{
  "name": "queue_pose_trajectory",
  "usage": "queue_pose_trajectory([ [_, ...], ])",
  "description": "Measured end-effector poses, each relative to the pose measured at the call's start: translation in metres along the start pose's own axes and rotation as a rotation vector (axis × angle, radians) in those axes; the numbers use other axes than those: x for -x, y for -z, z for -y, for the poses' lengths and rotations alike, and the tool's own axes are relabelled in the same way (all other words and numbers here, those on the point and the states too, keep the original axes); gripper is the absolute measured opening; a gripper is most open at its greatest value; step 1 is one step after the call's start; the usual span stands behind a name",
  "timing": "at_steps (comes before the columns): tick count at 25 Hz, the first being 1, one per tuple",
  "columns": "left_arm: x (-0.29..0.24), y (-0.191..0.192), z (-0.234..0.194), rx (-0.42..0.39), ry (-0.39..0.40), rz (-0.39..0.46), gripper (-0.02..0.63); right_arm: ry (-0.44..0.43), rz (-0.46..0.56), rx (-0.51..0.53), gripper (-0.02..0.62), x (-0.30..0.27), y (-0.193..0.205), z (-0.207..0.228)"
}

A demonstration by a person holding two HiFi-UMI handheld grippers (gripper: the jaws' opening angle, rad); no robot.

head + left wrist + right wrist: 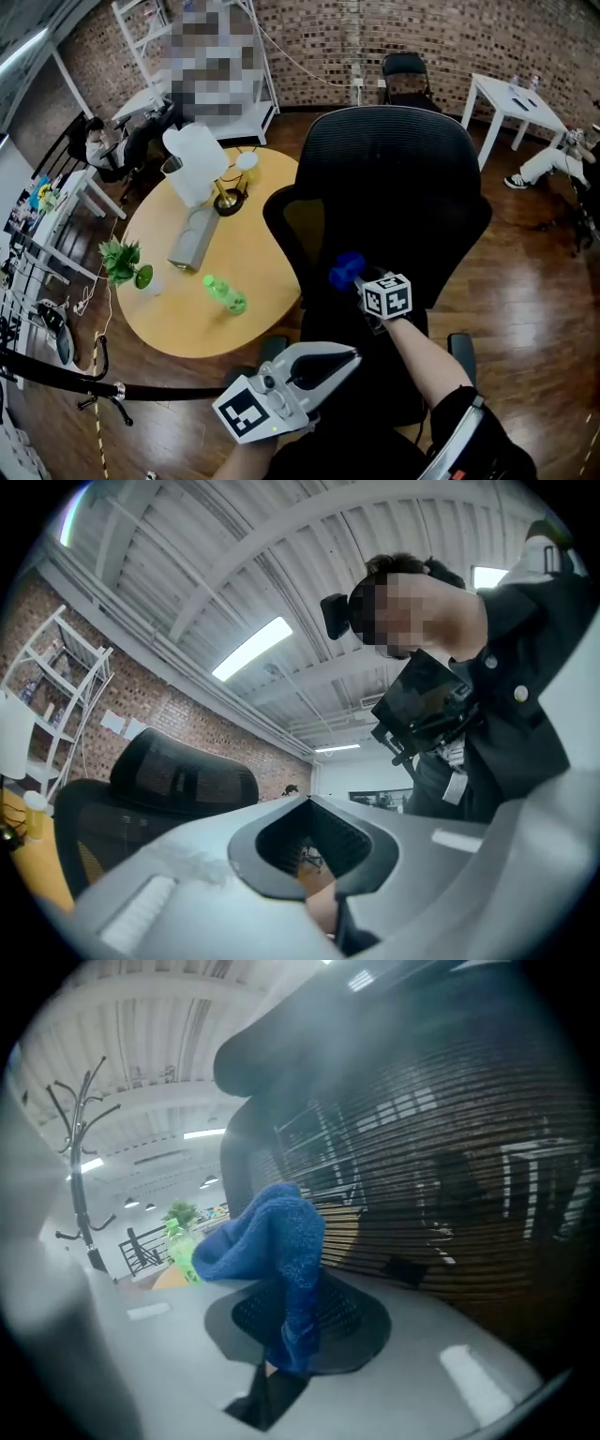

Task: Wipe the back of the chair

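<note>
Cloth gripped, up at the chair back.
Right gripper [359, 278] clamped on blue cloth [272, 1246], close to lower mesh of chair back [394, 178]; left gripper [314, 850] closed, empty, held low. Risk of cloth snagging and slipping out; of unbraced chair swivelling away.

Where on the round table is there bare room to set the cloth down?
The table is bare at its near edge, below the bottle, and in the strip between bottle and chair. Far and left parts are crowded: box, dish, plant.
</note>
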State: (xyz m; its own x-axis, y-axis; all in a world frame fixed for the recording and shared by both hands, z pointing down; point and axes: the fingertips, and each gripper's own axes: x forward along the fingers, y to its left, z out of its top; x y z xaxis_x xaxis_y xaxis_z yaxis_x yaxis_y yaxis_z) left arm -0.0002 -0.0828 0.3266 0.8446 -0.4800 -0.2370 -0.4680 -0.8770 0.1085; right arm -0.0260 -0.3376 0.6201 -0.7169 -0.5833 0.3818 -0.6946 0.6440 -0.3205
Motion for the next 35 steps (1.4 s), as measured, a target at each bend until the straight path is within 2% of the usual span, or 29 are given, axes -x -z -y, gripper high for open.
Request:
queue_pose_trajectory([
  [11,-0.063,0.017,0.032,0.045,0.176,-0.004,0.005,0.239,0.054,-0.079,0.054,0.107,0.011,0.106],
  [20,-0.09,0.025,0.043,0.07,0.253,0.002,0.003,0.435,0.101,-0.185,0.054,0.182,0.027,0.183],
  [25,-0.1,0.027,0.044,0.077,0.298,0.014,0.005,0.624,0.098,-0.264,0.054,0.228,0.045,0.222],
  [29,-0.107,0.024,0.052,0.085,0.343,0.031,0.005,0.794,0.156,-0.322,0.054,0.285,0.039,0.238],
  [31,-0.106,0.023,0.053,0.089,0.347,0.035,0.005,0.815,0.164,-0.32,0.054,0.292,0.036,0.235],
  [35,-0.102,0.016,0.052,0.094,0.339,0.048,0.003,0.785,0.127,-0.311,0.054,0.274,0.041,0.217],
])
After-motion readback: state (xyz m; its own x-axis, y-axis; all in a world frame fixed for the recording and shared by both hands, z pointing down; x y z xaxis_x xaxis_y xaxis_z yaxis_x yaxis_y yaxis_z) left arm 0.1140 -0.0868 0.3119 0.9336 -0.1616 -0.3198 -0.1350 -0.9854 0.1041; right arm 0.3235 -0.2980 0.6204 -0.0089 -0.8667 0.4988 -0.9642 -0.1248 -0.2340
